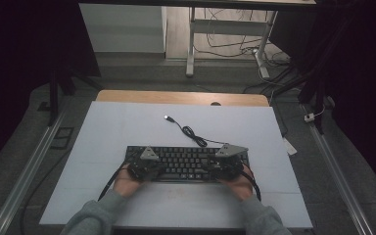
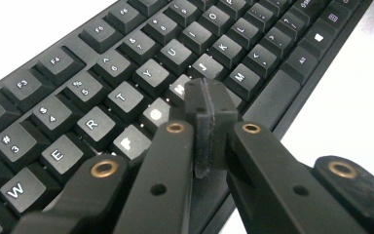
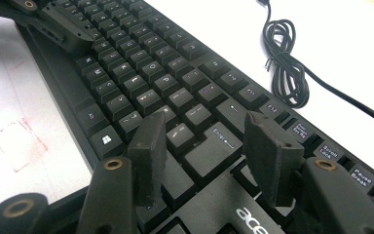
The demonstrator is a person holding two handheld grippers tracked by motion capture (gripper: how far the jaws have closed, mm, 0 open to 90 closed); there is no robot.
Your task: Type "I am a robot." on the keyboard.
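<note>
A black keyboard (image 1: pixel 186 160) lies across the near middle of the white table mat (image 1: pixel 127 127). Its black cable (image 1: pixel 194 135) runs back in a coil to a USB plug (image 1: pixel 168 118). Over the keyboard's left half, my left gripper (image 1: pixel 151 165) is shut. In the left gripper view its pads (image 2: pixel 209 100) are pressed together with nothing between them, just above the middle letter keys (image 2: pixel 126 97). My right gripper (image 1: pixel 223 165) stands open over the right half. The Enter key (image 3: pixel 219 141) lies between its pads (image 3: pixel 148 151), and whether they touch the keys is unclear.
A person's hands and grey sleeves (image 1: pixel 98 213) come in from the near edge. The cable coil (image 3: pixel 285 58) lies on the mat behind the keyboard. Faint red marks (image 3: pixel 17 141) show on the mat beside it. Desk legs and floor cables (image 1: pixel 235 44) stand beyond the table.
</note>
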